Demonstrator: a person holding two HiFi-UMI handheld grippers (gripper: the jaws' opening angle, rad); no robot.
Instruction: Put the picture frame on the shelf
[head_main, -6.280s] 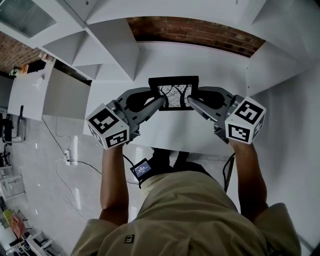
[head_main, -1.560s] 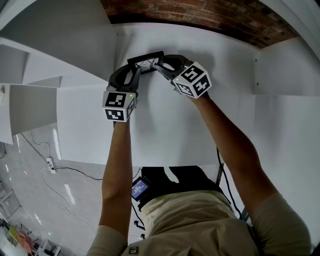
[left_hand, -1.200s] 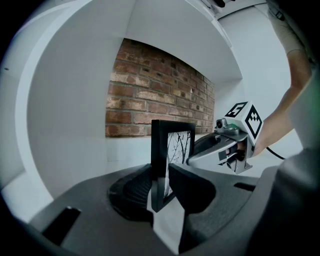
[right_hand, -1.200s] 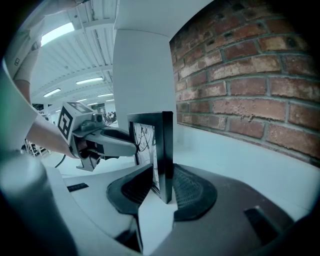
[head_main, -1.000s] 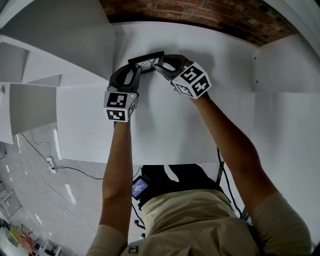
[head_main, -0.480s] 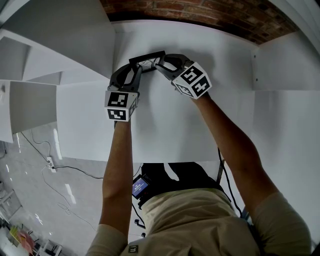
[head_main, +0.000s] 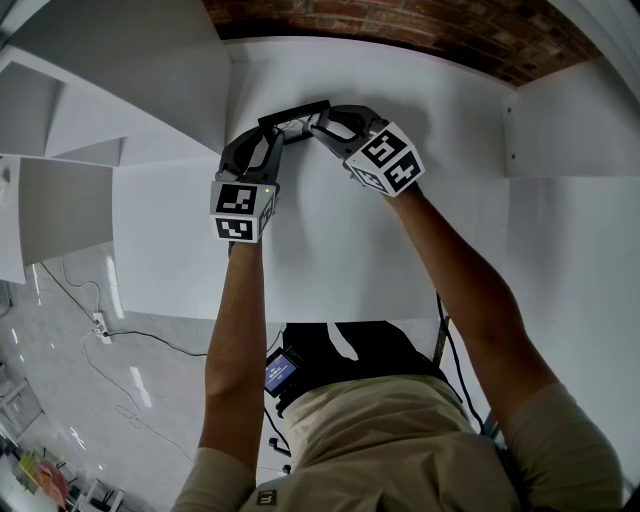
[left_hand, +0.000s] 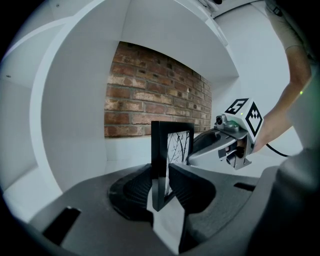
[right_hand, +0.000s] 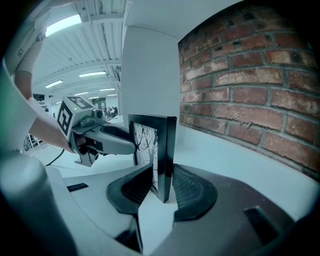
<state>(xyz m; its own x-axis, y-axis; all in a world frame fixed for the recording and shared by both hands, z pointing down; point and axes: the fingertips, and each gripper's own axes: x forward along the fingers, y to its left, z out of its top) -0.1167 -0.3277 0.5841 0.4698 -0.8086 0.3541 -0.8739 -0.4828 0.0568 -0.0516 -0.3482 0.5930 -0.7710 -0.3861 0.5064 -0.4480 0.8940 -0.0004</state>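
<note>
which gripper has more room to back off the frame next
Probably right gripper: open shelf beside it. Left gripper sits close to the side wall; both clamp the picture frame.

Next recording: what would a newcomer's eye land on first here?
A black picture frame with a bare-branch print is upright deep in the white shelf, close to the red brick back wall. The left gripper and the right gripper are each shut on one of its side edges, facing each other.
</note>
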